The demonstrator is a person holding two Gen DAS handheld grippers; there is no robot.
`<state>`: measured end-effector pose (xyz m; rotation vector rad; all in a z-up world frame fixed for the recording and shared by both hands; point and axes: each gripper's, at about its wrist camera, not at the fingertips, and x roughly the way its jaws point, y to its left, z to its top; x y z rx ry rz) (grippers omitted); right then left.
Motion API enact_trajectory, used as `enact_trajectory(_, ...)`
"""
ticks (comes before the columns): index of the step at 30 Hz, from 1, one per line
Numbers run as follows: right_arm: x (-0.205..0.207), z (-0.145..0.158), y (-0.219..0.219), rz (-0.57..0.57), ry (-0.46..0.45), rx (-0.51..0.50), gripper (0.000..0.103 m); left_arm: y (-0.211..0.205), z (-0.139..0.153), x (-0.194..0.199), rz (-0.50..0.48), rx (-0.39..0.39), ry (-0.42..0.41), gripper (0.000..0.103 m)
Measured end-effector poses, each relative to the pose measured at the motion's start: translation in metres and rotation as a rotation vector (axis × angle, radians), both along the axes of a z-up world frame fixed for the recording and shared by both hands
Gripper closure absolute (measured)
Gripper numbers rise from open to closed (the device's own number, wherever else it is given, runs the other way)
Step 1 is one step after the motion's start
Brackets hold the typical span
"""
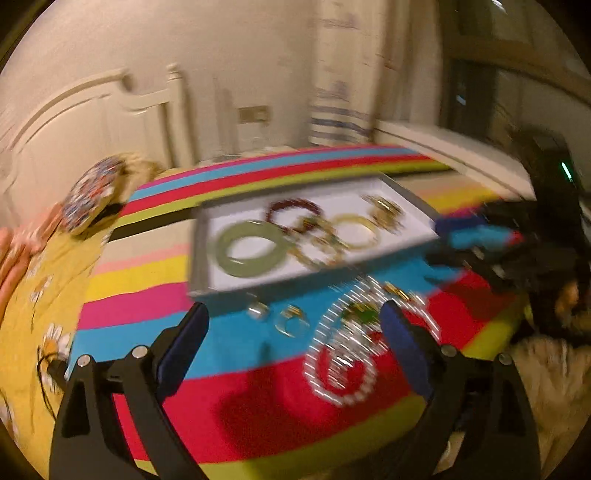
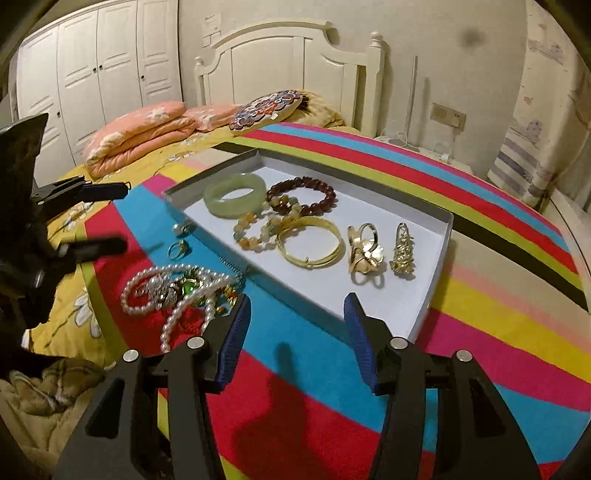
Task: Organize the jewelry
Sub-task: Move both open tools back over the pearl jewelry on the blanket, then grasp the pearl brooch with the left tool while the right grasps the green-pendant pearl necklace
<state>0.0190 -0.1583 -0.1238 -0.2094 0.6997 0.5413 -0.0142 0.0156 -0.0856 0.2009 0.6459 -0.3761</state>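
Pearls (image 2: 173, 291) sit tangled with a green-stone piece on the striped cloth (image 2: 498, 332), just left of the right gripper (image 2: 295, 339), whose jaws hang apart with nothing between them. Left gripper (image 2: 110, 218) is further left, wide open and empty too. Two rings (image 2: 180, 240) lie beyond the pearls. Right of those, the white tray (image 2: 439, 254) holds the jade bangle (image 2: 234, 194), bead bracelets and gold bits.

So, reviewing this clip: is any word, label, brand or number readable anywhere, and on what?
None readable.
White paper notice on the wall above the white headboard: print too small.
Small white tag on the round embroidered cushion: too small.
Left wrist view: blurred.
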Motion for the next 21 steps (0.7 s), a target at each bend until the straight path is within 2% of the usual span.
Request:
enact_trajectory(2,0.000,0.001,0.000,-0.003,0.004,0.007,0.050,-0.010,-0.008,-0.004,-0.050,0.023,0.008,0.012)
enact_trajectory(4,0.001,0.002,-0.002,-0.006,0.008,0.020,0.050,-0.017,-0.016,-0.001,-0.092,0.026,0.041,0.030)
enact_trajectory(7,-0.001,0.003,-0.003,-0.005,0.005,0.029,0.050,-0.023,-0.026,0.005,-0.125,0.033,0.085,0.043)
enact_trajectory(17,-0.007,0.007,-0.004,0.008,-0.010,0.044,0.050,-0.029,-0.042,0.008,-0.138,0.067,0.113,0.045)
enact_trajectory(19,-0.007,0.009,-0.003,0.012,-0.014,0.045,0.050,-0.031,-0.041,0.009,-0.134,0.070,0.101,0.057)
enact_trajectory(21,-0.008,0.010,-0.003,0.014,-0.017,0.046,0.050,-0.033,-0.041,0.009,-0.144,0.075,0.099,0.057)
